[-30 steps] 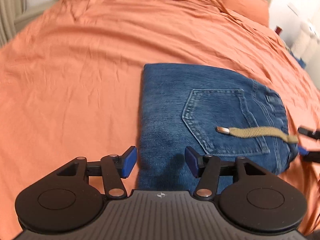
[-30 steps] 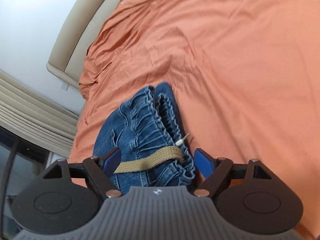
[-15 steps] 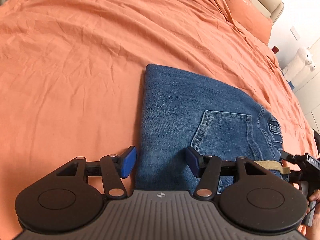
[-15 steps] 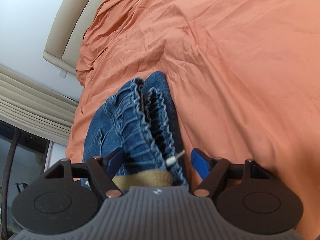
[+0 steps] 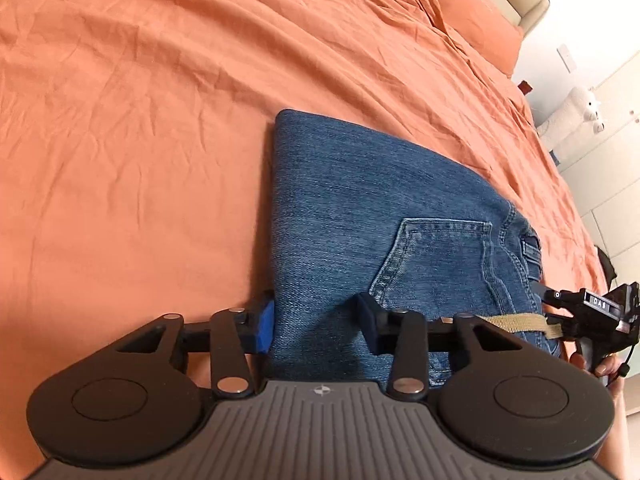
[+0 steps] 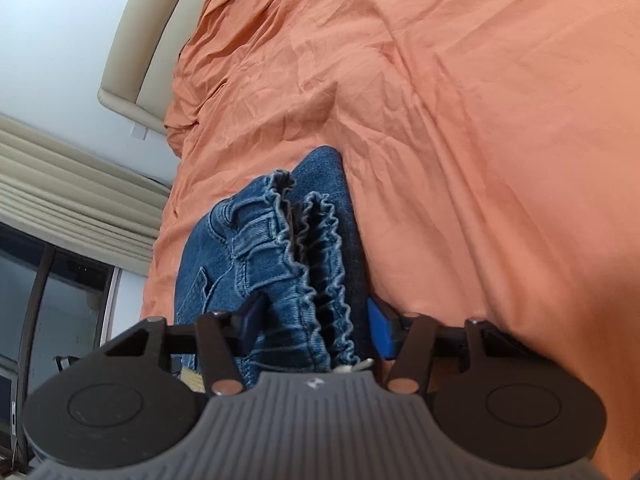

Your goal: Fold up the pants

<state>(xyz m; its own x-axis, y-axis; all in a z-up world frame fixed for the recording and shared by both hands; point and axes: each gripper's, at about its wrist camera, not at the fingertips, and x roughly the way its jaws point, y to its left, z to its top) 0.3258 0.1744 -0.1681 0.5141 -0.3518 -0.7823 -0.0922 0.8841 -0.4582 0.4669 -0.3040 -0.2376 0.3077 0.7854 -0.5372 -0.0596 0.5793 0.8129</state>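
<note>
The folded blue denim pants (image 5: pixel 380 216) lie on the orange bedsheet (image 5: pixel 140 120), filling the lower centre of both views. The left gripper (image 5: pixel 316 326) is closing around the near folded edge; the right gripper (image 6: pixel 316 320) is closing around the bunched elastic waistband (image 6: pixel 316 240), probably readying another fold or a lift.
</note>
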